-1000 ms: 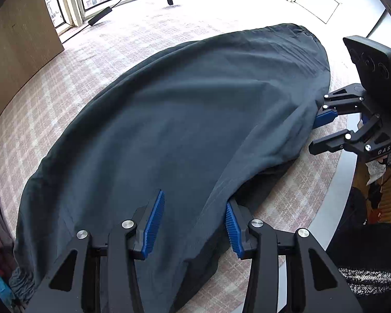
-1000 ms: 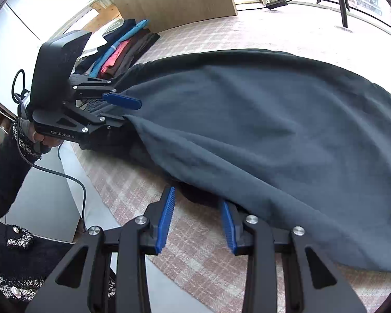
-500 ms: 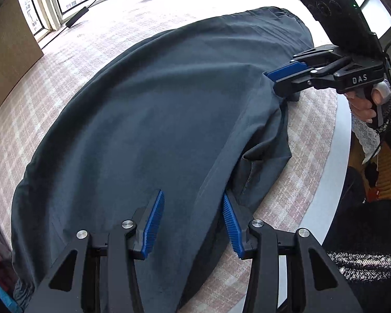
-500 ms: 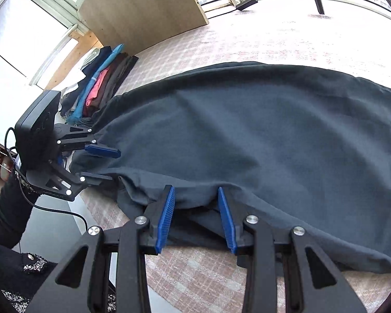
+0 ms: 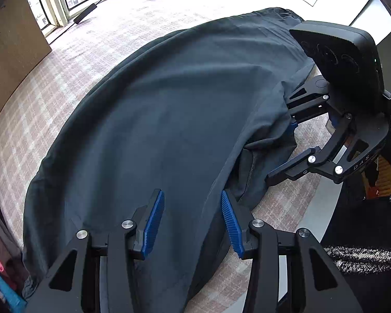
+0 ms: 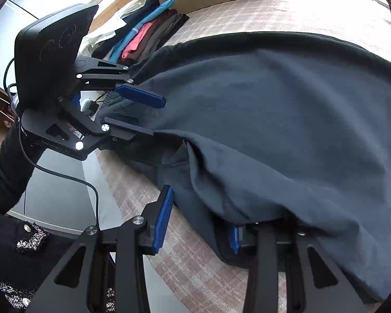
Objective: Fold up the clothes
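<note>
Dark garment (image 5: 169, 120) lies spread across the checked tabletop (image 5: 73, 60), hem at the near edge. Left gripper (image 5: 193, 221) straddles that hem, jaws apart, no pinch. Right gripper (image 6: 198, 219) is opening, loose fold between its jaws, probably seeking grab points for folding.

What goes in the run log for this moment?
task: fold clothes | left gripper: open over dark garment edge | right gripper: jaws opening, garment edge between them | fold: not yet made

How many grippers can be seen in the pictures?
2. The left gripper is over the near edge of the dark garment; the right gripper is at its edge, jaws opening.
</note>
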`<state>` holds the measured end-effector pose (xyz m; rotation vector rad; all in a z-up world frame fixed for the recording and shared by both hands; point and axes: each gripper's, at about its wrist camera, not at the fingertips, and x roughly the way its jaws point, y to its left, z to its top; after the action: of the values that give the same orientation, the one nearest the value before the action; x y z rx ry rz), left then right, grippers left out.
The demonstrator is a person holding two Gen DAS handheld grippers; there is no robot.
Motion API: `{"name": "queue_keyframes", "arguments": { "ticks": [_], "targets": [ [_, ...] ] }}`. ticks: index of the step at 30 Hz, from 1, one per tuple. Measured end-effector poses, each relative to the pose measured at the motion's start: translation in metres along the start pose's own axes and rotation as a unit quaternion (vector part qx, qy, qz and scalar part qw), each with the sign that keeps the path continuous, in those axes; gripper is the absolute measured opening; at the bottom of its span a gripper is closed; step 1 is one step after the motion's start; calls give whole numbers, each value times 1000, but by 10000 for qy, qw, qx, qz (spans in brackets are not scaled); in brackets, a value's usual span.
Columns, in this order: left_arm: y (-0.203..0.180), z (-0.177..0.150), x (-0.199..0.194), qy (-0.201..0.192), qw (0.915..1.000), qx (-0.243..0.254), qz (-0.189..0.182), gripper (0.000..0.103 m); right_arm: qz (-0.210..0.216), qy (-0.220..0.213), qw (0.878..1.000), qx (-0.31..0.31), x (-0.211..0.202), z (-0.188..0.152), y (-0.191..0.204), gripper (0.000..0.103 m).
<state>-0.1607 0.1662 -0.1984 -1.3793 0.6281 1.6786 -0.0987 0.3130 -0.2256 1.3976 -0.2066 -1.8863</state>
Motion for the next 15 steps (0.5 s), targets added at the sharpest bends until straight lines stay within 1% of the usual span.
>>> {"name": "queue_keyframes", "arguments": {
  "ticks": [2, 4, 5, 6, 8, 11, 13, 15],
  "targets": [
    [5, -7, -10, -67, 9999, -35, 67, 44, 217, -21, 9997, -78, 5, 4, 7, 37],
    [14, -15, -20, -107, 9998, -104, 160, 44, 484, -23, 9984, -286, 6, 1, 21, 36],
    [20, -20, -22, -100, 9996, -169, 206, 45, 588, -17, 9973, -444, 4, -5, 29, 24],
    [27, -26, -23, -65, 9993, -257, 247, 45, 601, 42, 9966, -566, 2, -13, 36, 12],
    [39, -40, -18, 64, 9986, -411, 314, 45, 430, 132, 9971, -611, -1, -29, 43, 10],
    [50, -59, -11, 233, 9969, -536, 519, 45, 300, 70, 9982, -521, -3, -49, 45, 10],
    [58, -72, -15, 179, 9956, -716, 573, 45, 79, 110, 9993, -336, 4, -55, 40, 10],
    [66, -85, -29, -65, 9943, -984, 407, 45, 6, 111, 9998, -179, 11, -55, 36, 10]
  ]
}}
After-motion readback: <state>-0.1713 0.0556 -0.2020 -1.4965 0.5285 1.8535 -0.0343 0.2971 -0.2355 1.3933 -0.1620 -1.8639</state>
